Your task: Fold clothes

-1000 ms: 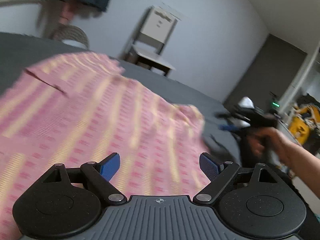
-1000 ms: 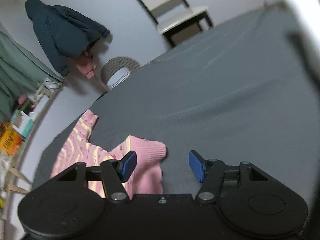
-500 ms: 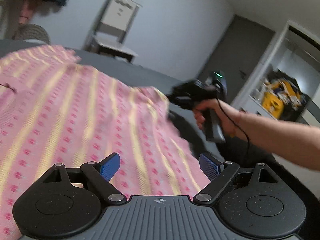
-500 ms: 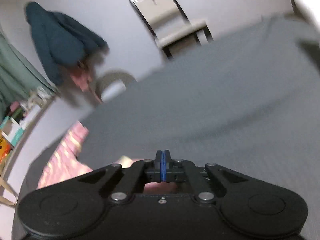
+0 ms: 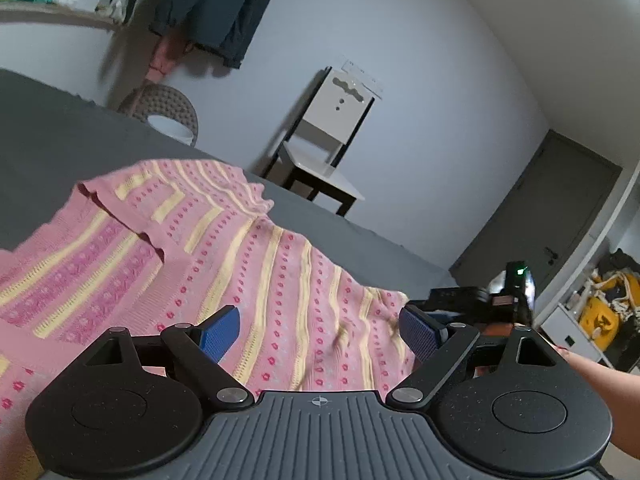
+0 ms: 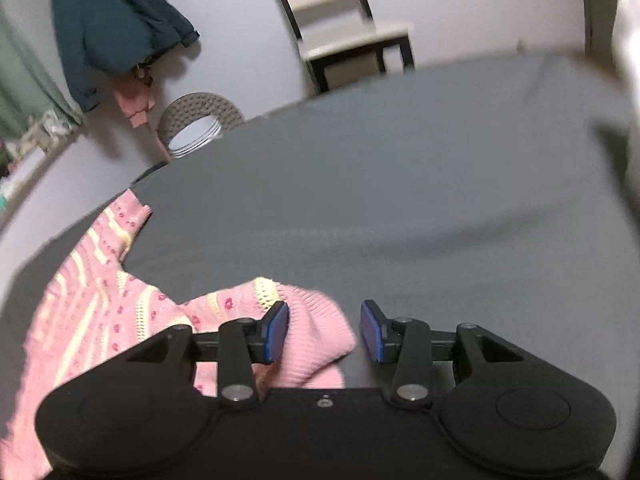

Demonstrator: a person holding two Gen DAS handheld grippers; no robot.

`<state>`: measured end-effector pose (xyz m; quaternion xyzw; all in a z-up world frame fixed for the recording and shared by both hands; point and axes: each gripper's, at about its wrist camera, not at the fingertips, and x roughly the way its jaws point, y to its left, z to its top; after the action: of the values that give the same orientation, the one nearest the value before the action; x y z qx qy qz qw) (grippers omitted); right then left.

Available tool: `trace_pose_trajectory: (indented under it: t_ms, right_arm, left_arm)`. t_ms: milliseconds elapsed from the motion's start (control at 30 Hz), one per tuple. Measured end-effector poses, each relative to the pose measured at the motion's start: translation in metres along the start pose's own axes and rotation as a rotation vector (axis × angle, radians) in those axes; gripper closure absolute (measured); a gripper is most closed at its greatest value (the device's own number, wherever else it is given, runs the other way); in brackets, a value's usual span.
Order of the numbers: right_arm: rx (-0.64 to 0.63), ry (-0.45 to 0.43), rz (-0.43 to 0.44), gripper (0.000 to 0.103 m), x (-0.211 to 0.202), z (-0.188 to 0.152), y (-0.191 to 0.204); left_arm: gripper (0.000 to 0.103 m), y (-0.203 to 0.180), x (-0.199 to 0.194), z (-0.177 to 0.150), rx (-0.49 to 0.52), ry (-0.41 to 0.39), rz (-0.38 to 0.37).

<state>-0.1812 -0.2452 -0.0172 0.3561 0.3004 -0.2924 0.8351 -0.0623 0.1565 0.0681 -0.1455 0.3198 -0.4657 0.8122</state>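
Observation:
A pink knit sweater point(image 5: 224, 256) with yellow stripes and red dots lies spread on the dark grey bed point(image 5: 48, 128). My left gripper point(image 5: 320, 330) hovers open just above its near part, nothing between the blue pads point(image 5: 220, 332). In the right wrist view the sweater's sleeve point(image 6: 120, 308) ends in a ribbed pink cuff point(image 6: 316, 340). That cuff lies between the parted fingers of my right gripper point(image 6: 324, 332), which stands open around it. The right gripper's black body point(image 5: 492, 300) shows at the sweater's right edge, held by a person's hand.
The grey bed surface point(image 6: 400, 200) stretches far beyond the sleeve. Behind it are a white chair point(image 5: 324, 148), a woven basket point(image 5: 168, 112), a dark jacket point(image 5: 216, 4) on the wall, a grey door point(image 5: 552, 216) and yellow items point(image 5: 600, 320) at the right.
My right gripper was shut half a second ago and now stands open, with the cuff loose between its fingers. The left view swung back left over the sweater; the right hand dropped lower.

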Motion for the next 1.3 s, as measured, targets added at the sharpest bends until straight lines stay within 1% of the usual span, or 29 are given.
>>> trace_pose_trajectory:
  t_ms: [33, 67, 100, 133, 167, 233, 267, 333, 400, 500, 533, 567, 600, 633, 667, 700, 733, 767, 833, 900, 933, 1000, 1067, 1100, 1200, 1267, 1300]
  right_arm:
    - [0.036, 0.004, 0.031, 0.068, 0.006, -0.001, -0.003]
    - [0.044, 0.005, 0.026, 0.090, 0.009, 0.000, -0.001]
    - [0.052, 0.005, 0.022, 0.097, 0.012, 0.002, 0.001]
    - [0.069, -0.022, 0.014, 0.096, 0.010, 0.001, 0.003]
    - [0.057, -0.063, 0.006, 0.096, 0.003, -0.001, 0.011]
    - [-0.106, -0.128, 0.071, 0.096, -0.019, -0.010, 0.044]
    - [-0.233, -0.145, 0.124, 0.096, -0.031, -0.021, 0.068]
    - [-0.539, -0.111, 0.277, 0.096, -0.055, -0.060, 0.120]
    - [-0.748, 0.023, 0.371, 0.096, -0.062, -0.105, 0.157]
    - [-0.963, 0.148, 0.343, 0.094, -0.062, -0.166, 0.183]
    - [-0.993, 0.136, 0.327, 0.091, -0.066, -0.174, 0.184]
    - [-1.022, 0.125, 0.311, 0.083, -0.071, -0.182, 0.185]
    - [-1.050, 0.113, 0.295, 0.079, -0.075, -0.189, 0.185]
    - [-1.045, 0.089, 0.298, 0.073, -0.085, -0.190, 0.182]
    - [-1.042, 0.064, 0.302, 0.069, -0.091, -0.188, 0.185]
    - [-1.063, 0.027, 0.289, 0.068, -0.098, -0.187, 0.184]
    - [-1.085, -0.010, 0.274, 0.065, -0.105, -0.187, 0.183]
    - [-1.147, -0.042, 0.225, 0.062, -0.103, -0.187, 0.186]
    - [-1.269, -0.107, 0.124, 0.061, -0.099, -0.187, 0.192]
    - [-1.381, -0.119, 0.044, 0.062, -0.093, -0.186, 0.189]
    - [-1.433, -0.101, 0.035, 0.062, -0.090, -0.187, 0.190]
    - [-1.508, -0.043, 0.076, 0.064, -0.089, -0.189, 0.192]
    - [-1.560, -0.012, 0.091, 0.065, -0.089, -0.197, 0.193]
    - [-1.585, -0.001, 0.079, 0.065, -0.087, -0.203, 0.194]
    - [-1.684, 0.008, 0.015, 0.065, -0.075, -0.223, 0.192]
    - [-1.686, -0.010, -0.011, 0.065, -0.068, -0.231, 0.191]
    - [-1.684, -0.042, -0.025, 0.065, -0.064, -0.234, 0.192]
  left_arm:
    - [0.016, 0.003, 0.004, -0.003, -0.003, 0.015, 0.011]
    - [0.016, 0.005, 0.009, -0.006, -0.007, 0.030, 0.021]
    - [0.016, 0.008, 0.012, -0.007, -0.012, 0.046, 0.025]
    - [0.016, 0.010, 0.015, -0.007, -0.017, 0.052, 0.027]
    - [0.016, 0.012, 0.016, -0.006, -0.022, 0.052, 0.030]
    - [0.016, 0.015, 0.019, -0.005, -0.032, 0.053, 0.037]
    - [0.016, 0.018, 0.019, -0.004, -0.037, 0.048, 0.044]
    - [0.016, 0.023, 0.017, -0.003, -0.048, 0.032, 0.062]
    - [0.016, 0.031, 0.015, -0.002, -0.081, 0.014, 0.087]
    - [0.016, 0.051, 0.012, 0.000, -0.191, 0.007, 0.112]
    - [0.016, 0.058, 0.012, 0.000, -0.231, 0.009, 0.118]
    - [0.016, 0.065, 0.011, 0.000, -0.277, 0.011, 0.121]
    - [0.016, 0.072, 0.010, -0.001, -0.316, 0.014, 0.124]
    - [0.016, 0.076, 0.009, -0.001, -0.342, 0.014, 0.131]
    - [0.016, 0.080, 0.009, -0.002, -0.365, 0.014, 0.140]
    - [0.016, 0.083, 0.009, -0.003, -0.373, 0.011, 0.153]
    - [0.016, 0.085, 0.009, -0.002, -0.373, 0.008, 0.169]
    - [0.016, 0.085, 0.010, -0.002, -0.367, 0.005, 0.180]
    - [0.016, 0.084, 0.013, -0.001, -0.348, 0.005, 0.186]
    - [0.016, 0.083, 0.015, -0.001, -0.337, 0.011, 0.183]
    - [0.016, 0.082, 0.016, -0.001, -0.332, 0.014, 0.181]
    - [0.016, 0.080, 0.018, -0.002, -0.321, 0.025, 0.174]
    - [0.016, 0.079, 0.019, -0.003, -0.307, 0.036, 0.173]
    - [0.016, 0.078, 0.020, -0.003, -0.301, 0.041, 0.176]
    - [0.016, 0.078, 0.021, -0.004, -0.293, 0.050, 0.181]
    - [0.016, 0.078, 0.021, -0.004, -0.292, 0.053, 0.179]
    - [0.016, 0.078, 0.021, -0.004, -0.292, 0.055, 0.178]
